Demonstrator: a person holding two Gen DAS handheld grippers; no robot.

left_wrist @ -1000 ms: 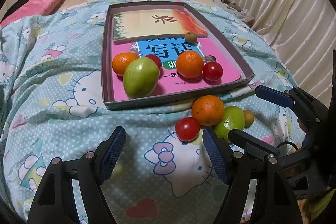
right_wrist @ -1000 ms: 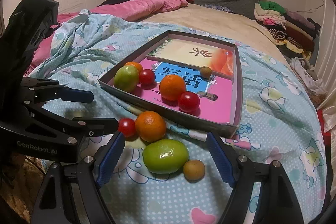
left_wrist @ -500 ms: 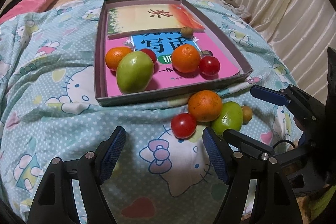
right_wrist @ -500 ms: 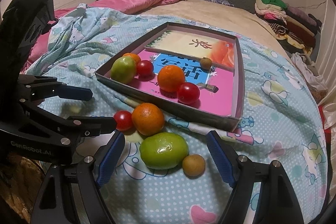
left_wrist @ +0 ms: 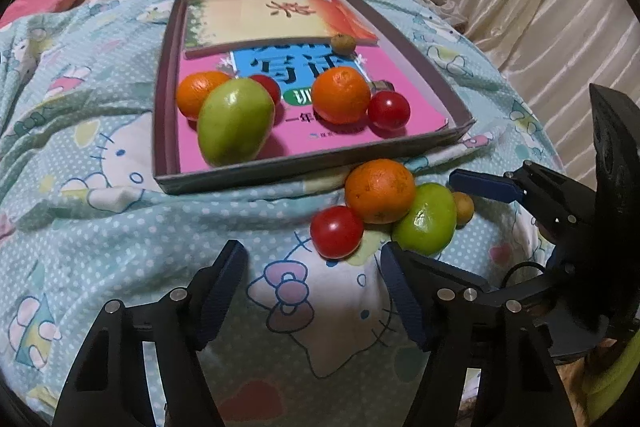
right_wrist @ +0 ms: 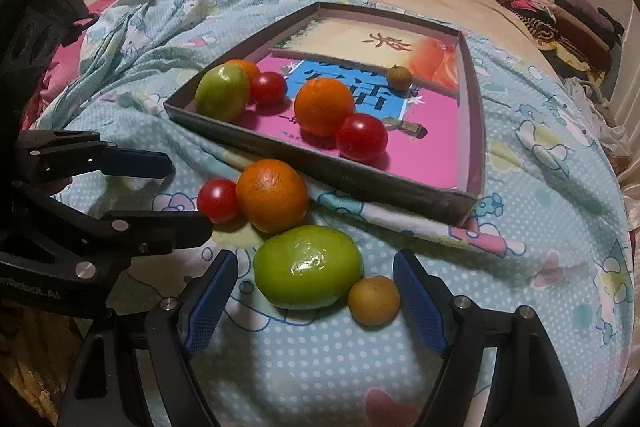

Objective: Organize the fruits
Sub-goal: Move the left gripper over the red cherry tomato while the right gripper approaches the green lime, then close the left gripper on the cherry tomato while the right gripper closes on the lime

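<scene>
Green and glossy, the loose mango (right_wrist: 308,267) now sits nearer my right gripper (right_wrist: 316,301), whose wide, empty jaws have sunk toward it. My left gripper (left_wrist: 312,287), empty, is closing short of the tomato (left_wrist: 337,231). The box (left_wrist: 280,173) waits behind.

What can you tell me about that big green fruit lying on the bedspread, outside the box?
The green fruit is oval, smooth and glossy, yellow-green with a bright glare spot on top. It lies on its side on the blue cartoon-print bedspread, in front of the box. An orange touches its far side and a small brownish-yellow fruit sits against its right end. The right claw stands open on either side of this pair, its blue pads not touching the fruit.
</scene>
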